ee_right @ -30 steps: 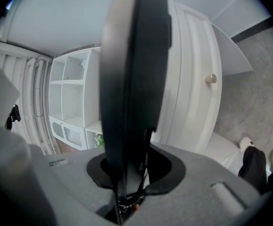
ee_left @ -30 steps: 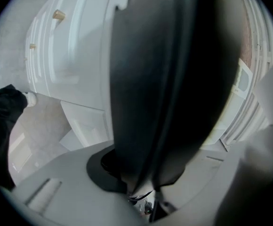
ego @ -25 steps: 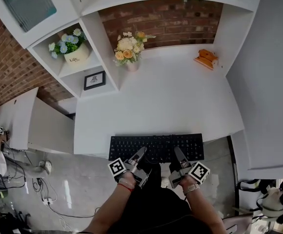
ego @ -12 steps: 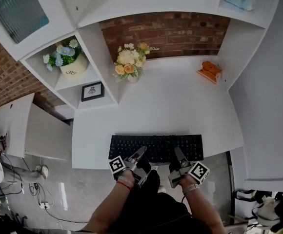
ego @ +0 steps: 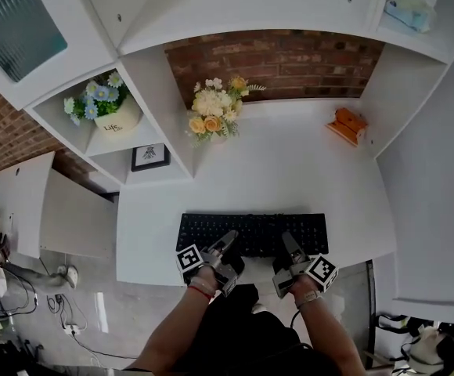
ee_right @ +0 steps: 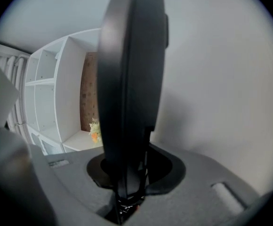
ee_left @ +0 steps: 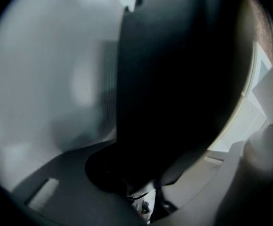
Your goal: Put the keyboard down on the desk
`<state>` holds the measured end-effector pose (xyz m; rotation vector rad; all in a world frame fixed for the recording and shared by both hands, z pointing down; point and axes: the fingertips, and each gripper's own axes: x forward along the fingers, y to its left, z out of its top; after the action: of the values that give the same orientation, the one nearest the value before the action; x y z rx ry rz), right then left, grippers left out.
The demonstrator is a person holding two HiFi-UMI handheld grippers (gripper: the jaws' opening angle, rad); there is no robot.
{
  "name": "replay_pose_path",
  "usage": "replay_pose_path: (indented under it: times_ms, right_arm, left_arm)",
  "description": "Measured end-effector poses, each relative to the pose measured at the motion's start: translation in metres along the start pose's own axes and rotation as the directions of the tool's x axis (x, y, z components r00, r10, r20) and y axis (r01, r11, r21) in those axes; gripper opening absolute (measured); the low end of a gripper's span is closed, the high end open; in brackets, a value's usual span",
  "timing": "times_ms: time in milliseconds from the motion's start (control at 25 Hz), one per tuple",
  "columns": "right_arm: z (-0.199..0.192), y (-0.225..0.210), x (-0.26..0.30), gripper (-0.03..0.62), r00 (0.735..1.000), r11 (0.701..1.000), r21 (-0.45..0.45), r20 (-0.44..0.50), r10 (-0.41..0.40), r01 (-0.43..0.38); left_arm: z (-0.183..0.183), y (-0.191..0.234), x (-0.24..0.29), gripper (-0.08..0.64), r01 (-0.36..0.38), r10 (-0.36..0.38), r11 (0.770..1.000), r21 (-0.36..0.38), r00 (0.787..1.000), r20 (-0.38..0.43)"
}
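A black keyboard lies flat and lengthwise over the front part of the white desk. I cannot tell whether it touches the desk. My left gripper is shut on its near edge left of the middle, and my right gripper is shut on the near edge right of the middle. In the left gripper view the keyboard fills the space between the jaws as a dark mass. Seen edge-on in the right gripper view, the keyboard runs up from between the jaws.
A vase of flowers stands at the desk's back, and an orange object sits at the back right. On the left shelves are a flower pot and a small picture frame. White cabinet walls close the right side.
Both grippers have carried the keyboard forward: it hung over the desk's front edge before and now sits fully over the desktop. The grip looks the same.
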<state>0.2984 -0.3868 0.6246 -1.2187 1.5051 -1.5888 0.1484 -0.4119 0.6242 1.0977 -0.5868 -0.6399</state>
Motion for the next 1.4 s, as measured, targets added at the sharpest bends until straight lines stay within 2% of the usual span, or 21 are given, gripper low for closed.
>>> replay_pose_path:
  times_ms: [200,360,520,840,920,1040,1160,1240,1320,1400]
  right_arm:
    - [0.008,-0.003,0.018,0.077,0.999,0.998,0.047,0.001,-0.032,0.032]
    - [0.015,-0.002,0.034,0.075,1.0,0.997,0.075,0.009,0.01,-0.011]
    - [0.019,-0.003,0.043,0.075,0.999,0.994,0.096,0.012,-0.047,0.046]
    - [0.021,-0.006,0.054,0.075,0.998,0.988,0.142,-0.003,-0.059,0.059]
    - [0.022,-0.005,0.054,0.075,0.998,0.987,0.149,0.0,-0.068,0.067]
    - [0.024,-0.006,0.054,0.075,0.998,0.986,0.153,0.005,-0.069,0.067]
    - [0.025,-0.008,0.054,0.075,0.998,0.986,0.15,0.005,-0.068,0.066]
    - [0.024,-0.009,0.054,0.073,0.997,0.985,0.158,0.007,-0.076,0.074]
    - [0.023,-0.008,0.052,0.072,0.995,0.981,0.167,0.011,-0.1,0.097]
    - [0.023,-0.008,0.052,0.072,0.994,0.979,0.174,0.015,-0.107,0.103]
  left_arm:
    - [0.013,-0.007,0.015,0.106,-0.001,0.001,1.0,0.008,1.0,-0.007]
    - [0.021,-0.015,0.026,0.124,0.009,-0.009,1.0,0.022,1.0,-0.017]
    - [0.028,-0.021,0.036,0.135,0.008,-0.007,0.999,0.042,1.0,-0.026]
    - [0.033,-0.022,0.039,0.144,0.02,-0.02,0.999,0.045,1.0,-0.018]
    - [0.03,-0.024,0.036,0.161,0.02,-0.019,0.998,0.062,1.0,-0.02]
    - [0.021,-0.025,0.032,0.206,0.001,0.005,0.992,0.125,0.999,-0.051]
    - [0.015,-0.022,0.026,0.23,-0.012,0.035,0.978,0.209,0.994,-0.107]
    - [0.01,-0.02,0.022,0.252,-0.014,0.06,0.958,0.287,0.986,-0.155]
    - [0.004,-0.018,0.018,0.272,-0.013,0.101,0.924,0.381,0.972,-0.212]
    - [-0.007,-0.015,0.013,0.284,-0.001,0.15,0.883,0.469,0.948,-0.28]
